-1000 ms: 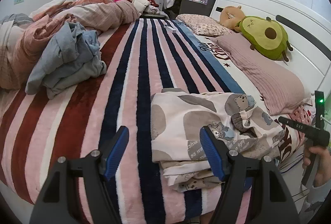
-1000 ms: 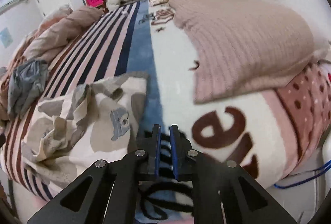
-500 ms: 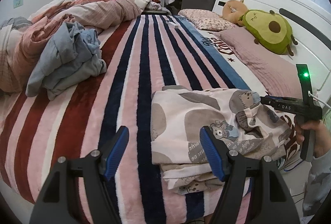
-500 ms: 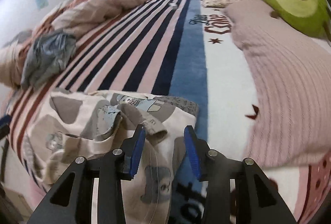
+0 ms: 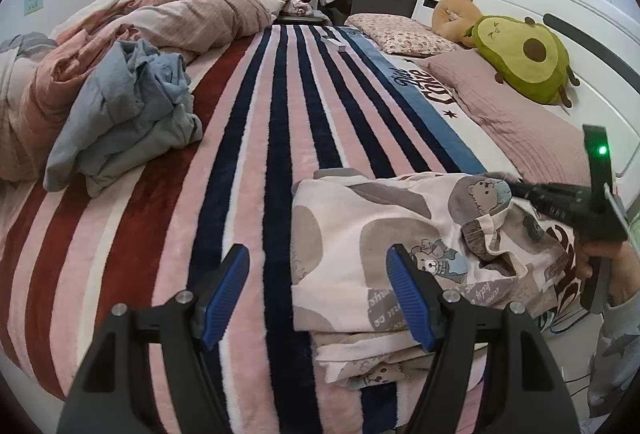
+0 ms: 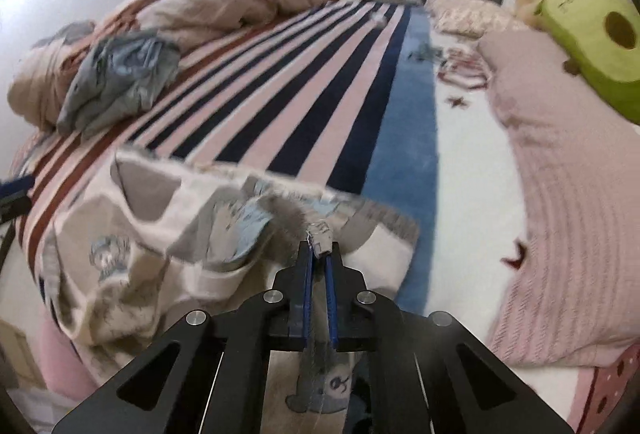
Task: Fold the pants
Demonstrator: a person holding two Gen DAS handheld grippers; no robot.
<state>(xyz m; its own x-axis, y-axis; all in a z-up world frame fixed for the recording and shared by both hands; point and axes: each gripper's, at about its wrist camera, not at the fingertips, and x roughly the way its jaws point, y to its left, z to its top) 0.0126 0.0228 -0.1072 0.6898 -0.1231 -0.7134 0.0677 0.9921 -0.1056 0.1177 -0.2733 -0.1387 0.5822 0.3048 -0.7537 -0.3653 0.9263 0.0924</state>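
Left wrist view: the pants (image 5: 404, 258), cream with bear print, lie part-folded in stacked layers at the near right corner of the bed (image 5: 256, 137), on the striped blanket, near the edge where both hands can reach them. The left tool (image 5: 318, 294) hangs over the near left edge of the stack with its blue jaws spread wide and nothing between them; one pad stands over bare blanket, the other over cloth, neither pressing. Judged a waiting pose, tilted down toward the bed, ready to pin or take a corner. At the far right a hand (image 5: 600, 266) holds the right tool (image 5: 516, 189), its tip resting at the raised flap on the far right edge of the pants. A heap of grey-blue clothes (image 5: 120, 117) lies well apart on the left; an avocado plush (image 5: 524, 57) sits by the headboard. Right wrist view: the right tool (image 6: 319, 254) has just been closing, and its jaws are now clamped on a small fold of the pants (image 6: 192, 230), a nub of cloth poking out above the tips. Fabric drawn toward the pinch suggests the edge is gripped in order to carry it over for the next fold. The tool points down at a slant; the frame is blurred.
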